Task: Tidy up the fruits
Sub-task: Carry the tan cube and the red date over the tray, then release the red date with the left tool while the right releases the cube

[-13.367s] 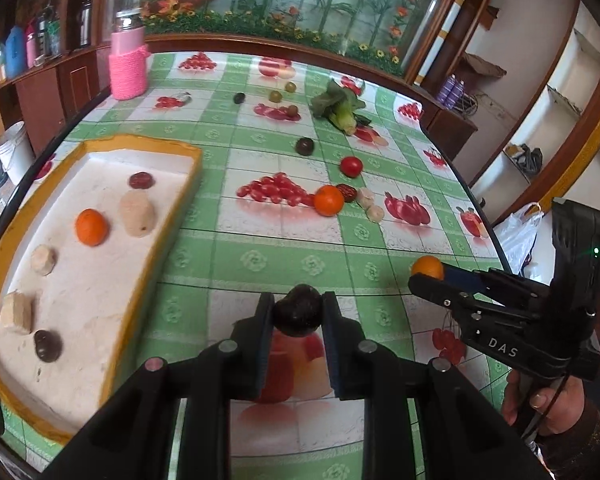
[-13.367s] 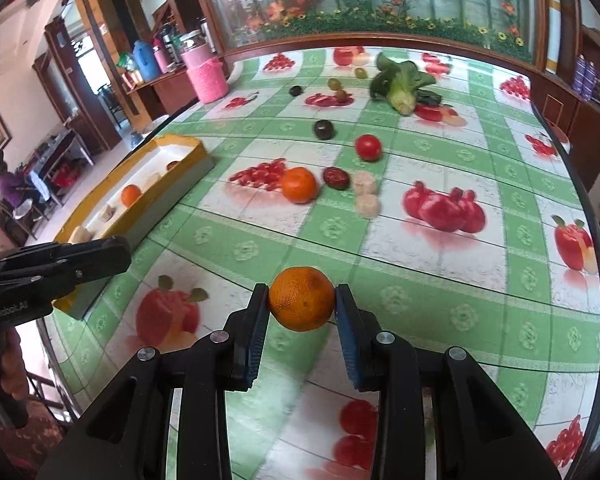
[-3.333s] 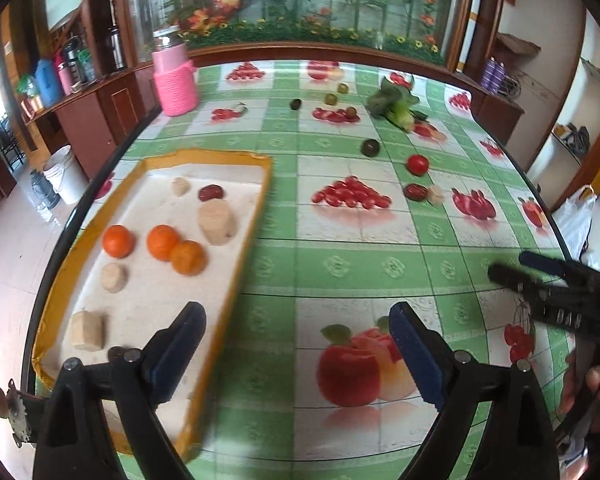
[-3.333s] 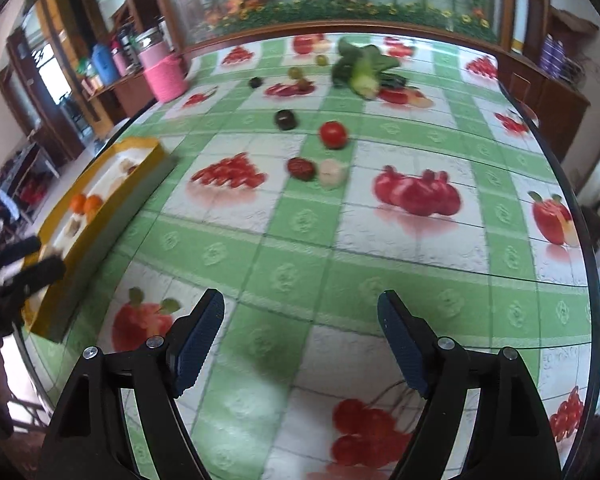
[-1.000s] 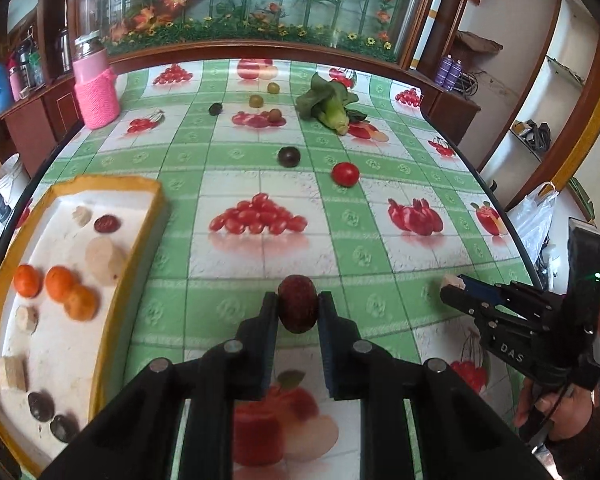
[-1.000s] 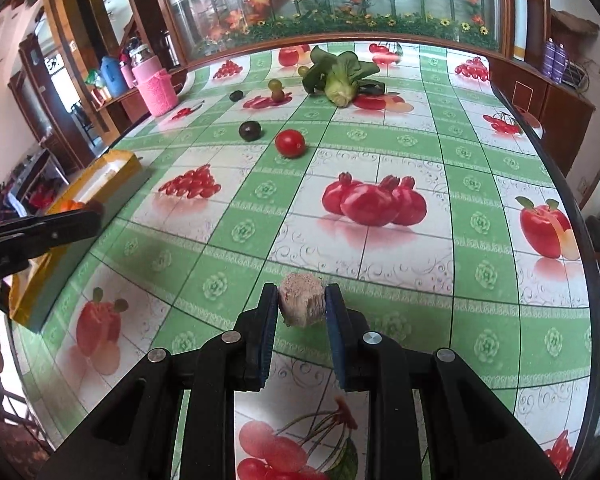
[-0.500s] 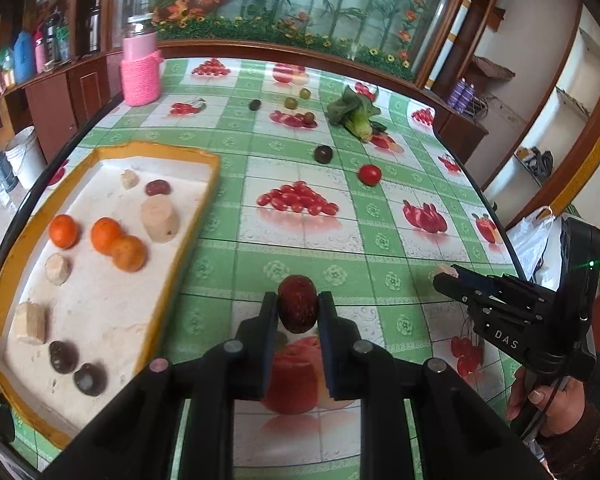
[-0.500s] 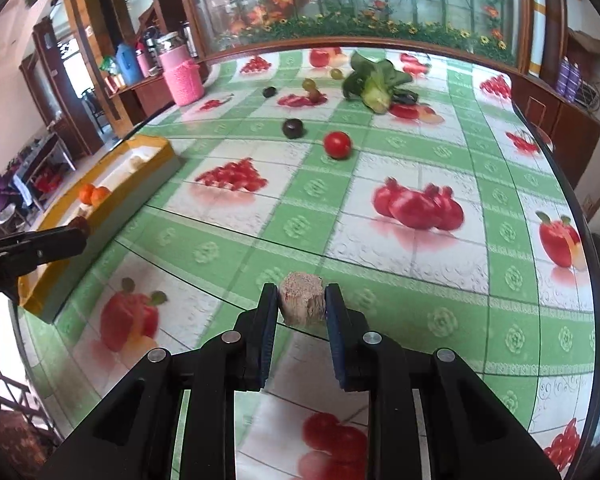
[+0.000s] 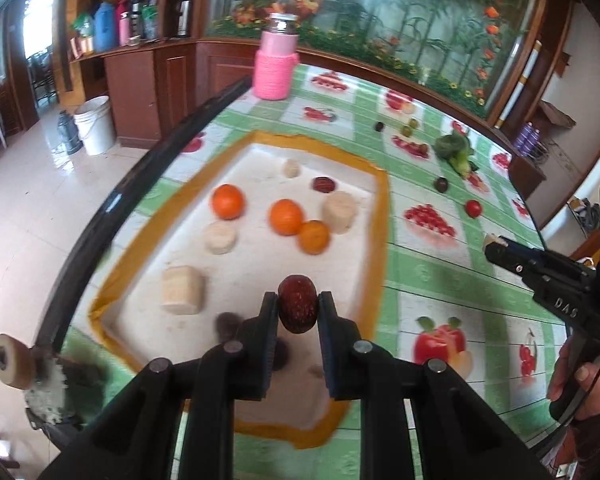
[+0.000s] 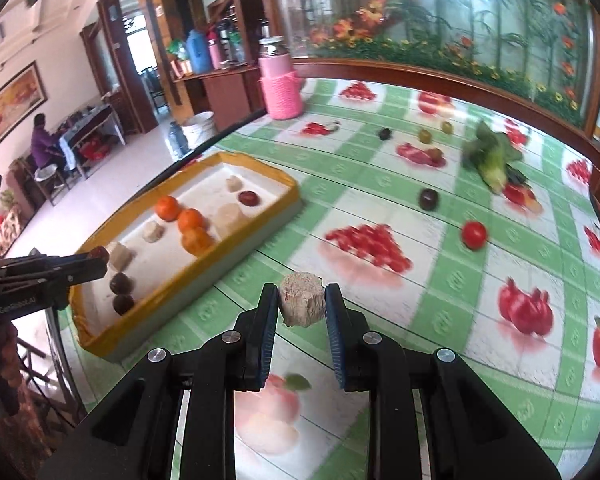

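Left gripper (image 9: pixel 298 308) clenched on a dark red fruit (image 9: pixel 297 303), long axis upright, lower centre of frame, above the near end of the yellow-rimmed tray (image 9: pixel 381 216); right gripper (image 10: pixel 302 306) clenched on a beige chunk (image 10: pixel 303 304) (flat top facing up), lower centre, over the green-checked table (image 10: pixel 440 280) right of the tray.

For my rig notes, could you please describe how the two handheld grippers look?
Both grippers are matte black with silver bolts and blue ribbed pads inside the fingers. The right gripper reads "DAS" in white; the left gripper carries small white lettering. A dark sleeve covers the wrist.
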Available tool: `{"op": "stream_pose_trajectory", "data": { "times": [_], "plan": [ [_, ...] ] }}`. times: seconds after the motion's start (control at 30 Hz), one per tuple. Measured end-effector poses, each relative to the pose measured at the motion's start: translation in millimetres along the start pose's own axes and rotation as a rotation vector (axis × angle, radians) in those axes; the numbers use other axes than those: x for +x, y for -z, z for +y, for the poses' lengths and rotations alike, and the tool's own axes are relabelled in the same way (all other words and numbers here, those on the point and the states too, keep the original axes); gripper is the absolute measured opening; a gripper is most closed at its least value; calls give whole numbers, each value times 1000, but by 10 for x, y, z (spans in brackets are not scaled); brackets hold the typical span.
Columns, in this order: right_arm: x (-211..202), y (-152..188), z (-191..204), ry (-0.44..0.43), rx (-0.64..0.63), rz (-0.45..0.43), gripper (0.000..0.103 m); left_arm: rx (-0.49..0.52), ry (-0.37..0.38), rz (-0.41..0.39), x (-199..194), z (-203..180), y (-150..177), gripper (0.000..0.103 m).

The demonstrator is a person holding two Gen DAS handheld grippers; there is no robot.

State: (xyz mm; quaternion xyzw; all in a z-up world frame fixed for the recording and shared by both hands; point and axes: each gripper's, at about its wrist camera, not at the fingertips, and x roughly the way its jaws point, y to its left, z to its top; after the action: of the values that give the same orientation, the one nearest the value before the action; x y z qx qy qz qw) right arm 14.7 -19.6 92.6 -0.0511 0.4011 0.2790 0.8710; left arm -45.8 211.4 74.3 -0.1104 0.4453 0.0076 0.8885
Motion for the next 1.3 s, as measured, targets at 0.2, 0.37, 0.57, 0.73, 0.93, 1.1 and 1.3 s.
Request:
{"op": "stream_pose_trajectory", "data": {
  "times": [0.2,0.37,0.57,0.73,0.93,1.1,1.3],
  "plan": [
    [266,-305,272,-28,-59,14,23,-26,-28,20,102,249,-30,22],
    [523,-560,424,-49,-87,27,23,-17,-21,41,245,286,-100,22],
    [923,-787,589,-70,-113,66,23,-15,-13,76,465,319,-179,22],
    [1273,-876,684,-84,-125,113,23,-10,-6,102,610,338,-203,22],
    [1614,-935,805,-91,-172,170,23,-12,2,128,729,371,-214,22],
    [1785,-940,863,-83,-211,213,23,-15,3,147,811,376,-212,22],
    [1881,-924,846,-83,-218,252,23,-14,2,144,857,354,-218,22]
  ]
}}
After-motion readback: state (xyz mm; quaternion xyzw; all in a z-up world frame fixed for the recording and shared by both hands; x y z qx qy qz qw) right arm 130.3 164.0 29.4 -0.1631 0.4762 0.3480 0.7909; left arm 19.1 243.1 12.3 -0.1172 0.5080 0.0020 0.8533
